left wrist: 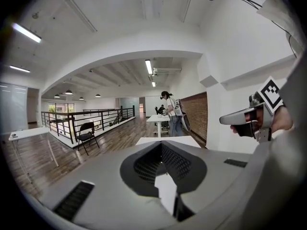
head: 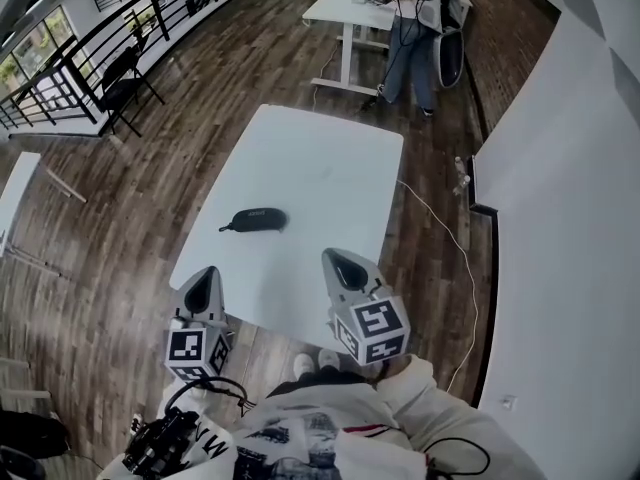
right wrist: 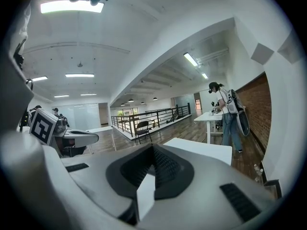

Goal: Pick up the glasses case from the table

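The dark glasses case (head: pixel 255 219) lies on the white table (head: pixel 330 158), left of its middle and towards the near edge. My left gripper (head: pixel 207 273) hangs over the table's near left corner, short of the case, with its jaws shut and nothing in them. At the near edge, to the right of the case, my right gripper (head: pixel 334 258) is also shut and empty. In the left gripper view the shut jaws (left wrist: pixel 160 143) point along the table (left wrist: pixel 168 140), and the case is hidden. The right gripper view shows shut jaws (right wrist: pixel 153 146) too.
A person (head: pixel 415 28) stands at a second white table (head: pixel 345 3) farther back. A black chair (head: pixel 125 83) and a railing (head: pixel 90 38) are at the left. A cable (head: pixel 445 223) runs over the wooden floor beside the white wall (head: pixel 570 218) on the right.
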### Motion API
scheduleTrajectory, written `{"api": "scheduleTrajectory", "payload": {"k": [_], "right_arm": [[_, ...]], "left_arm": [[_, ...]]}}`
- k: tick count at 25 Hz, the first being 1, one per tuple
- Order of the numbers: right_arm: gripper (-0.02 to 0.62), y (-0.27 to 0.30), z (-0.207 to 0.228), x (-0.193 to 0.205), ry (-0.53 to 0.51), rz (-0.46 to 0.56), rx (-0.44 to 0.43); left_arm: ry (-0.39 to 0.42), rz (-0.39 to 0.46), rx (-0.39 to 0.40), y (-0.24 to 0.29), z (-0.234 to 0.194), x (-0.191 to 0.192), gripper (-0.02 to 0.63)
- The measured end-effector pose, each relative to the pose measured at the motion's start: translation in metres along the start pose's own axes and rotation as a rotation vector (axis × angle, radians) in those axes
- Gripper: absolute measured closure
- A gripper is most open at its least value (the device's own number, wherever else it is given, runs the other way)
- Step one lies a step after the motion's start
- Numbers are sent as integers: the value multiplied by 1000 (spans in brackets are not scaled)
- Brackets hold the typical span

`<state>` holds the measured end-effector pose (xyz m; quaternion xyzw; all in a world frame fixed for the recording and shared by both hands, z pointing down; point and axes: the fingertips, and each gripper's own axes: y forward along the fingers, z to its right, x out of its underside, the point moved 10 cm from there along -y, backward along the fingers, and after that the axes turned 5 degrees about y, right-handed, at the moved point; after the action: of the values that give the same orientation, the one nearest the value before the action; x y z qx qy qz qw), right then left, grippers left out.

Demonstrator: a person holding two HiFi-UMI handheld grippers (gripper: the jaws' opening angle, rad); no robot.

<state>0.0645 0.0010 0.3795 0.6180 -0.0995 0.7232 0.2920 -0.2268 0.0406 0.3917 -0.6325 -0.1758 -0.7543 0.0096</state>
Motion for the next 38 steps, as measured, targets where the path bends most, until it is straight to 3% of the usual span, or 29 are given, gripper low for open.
{"api": "scheduleTrajectory", "payload": {"k": [7, 10, 13, 16, 17, 19, 23, 27, 30, 34, 38], "right_arm": [[601, 8, 13, 1, 17, -6, -2], [601, 11, 17, 2, 27, -17, 1], [601, 15, 25, 3, 36, -30, 12], [601, 22, 36, 7, 53, -39, 27], [601, 24, 38, 8, 57, -41, 31], [601, 30, 41, 11, 61, -45, 36], [601, 37, 45, 15, 74, -63, 42], [601, 34, 52, 22, 88, -94, 75], [601, 30, 58, 25, 94, -111, 112], [601, 21, 70, 32, 109, -137, 157], [601, 7, 79, 38, 122, -157, 197]], "left_arm": [[2, -56, 18, 21, -1, 4, 591], [4, -92, 50, 38, -4, 7, 559], [7, -125, 107, 63, -6, 13, 469], [21, -173, 179, 93, -2, 25, 263], [41, -192, 198, 102, 0, 29, 227], [93, -221, 212, 118, 2, 36, 170], [223, -282, 226, 154, -10, 50, 169], [559, -403, 366, 206, -19, 80, 167], [734, -496, 510, 242, -22, 102, 166], [862, -569, 607, 282, -21, 125, 164], [884, -677, 686, 307, -20, 148, 164]]}}
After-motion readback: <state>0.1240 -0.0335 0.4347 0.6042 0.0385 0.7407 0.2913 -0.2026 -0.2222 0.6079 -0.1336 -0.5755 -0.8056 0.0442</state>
